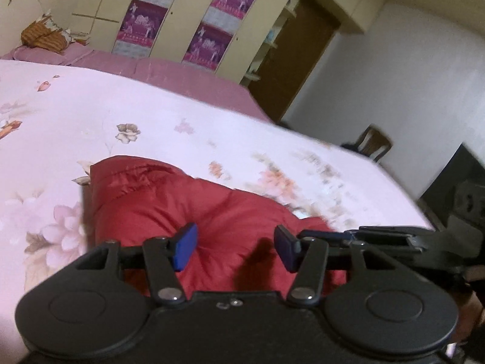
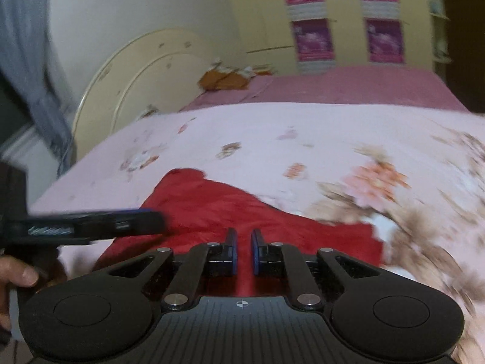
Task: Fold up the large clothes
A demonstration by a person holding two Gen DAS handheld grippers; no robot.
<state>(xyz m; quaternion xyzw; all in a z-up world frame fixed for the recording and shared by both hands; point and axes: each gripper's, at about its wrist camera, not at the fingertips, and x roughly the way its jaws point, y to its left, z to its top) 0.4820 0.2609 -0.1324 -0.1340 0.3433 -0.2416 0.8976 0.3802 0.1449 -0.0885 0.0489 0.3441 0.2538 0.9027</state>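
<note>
A red padded garment [image 1: 194, 209] lies bunched on a pink floral bedspread [image 1: 91, 115]. My left gripper [image 1: 235, 250] hovers over its near part, jaws wide open and empty, blue pads [image 1: 185, 247] showing. In the right wrist view the same red garment [image 2: 230, 209] lies ahead on the bedspread [image 2: 303, 133]. My right gripper [image 2: 242, 250] is over its near edge, jaws almost together with a narrow gap and nothing between them. The left gripper [image 2: 142, 220] also shows there, reaching in from the left over the garment.
A mauve sheet [image 1: 182, 75] covers the far side of the bed, with an orange bundle [image 1: 42, 38] near the cream headboard [image 2: 136, 79]. A wardrobe with purple posters [image 1: 212, 15], a brown door [image 1: 300, 57] and a chair [image 1: 374, 142] stand beyond. A dark cabinet [image 1: 457, 173] is at right.
</note>
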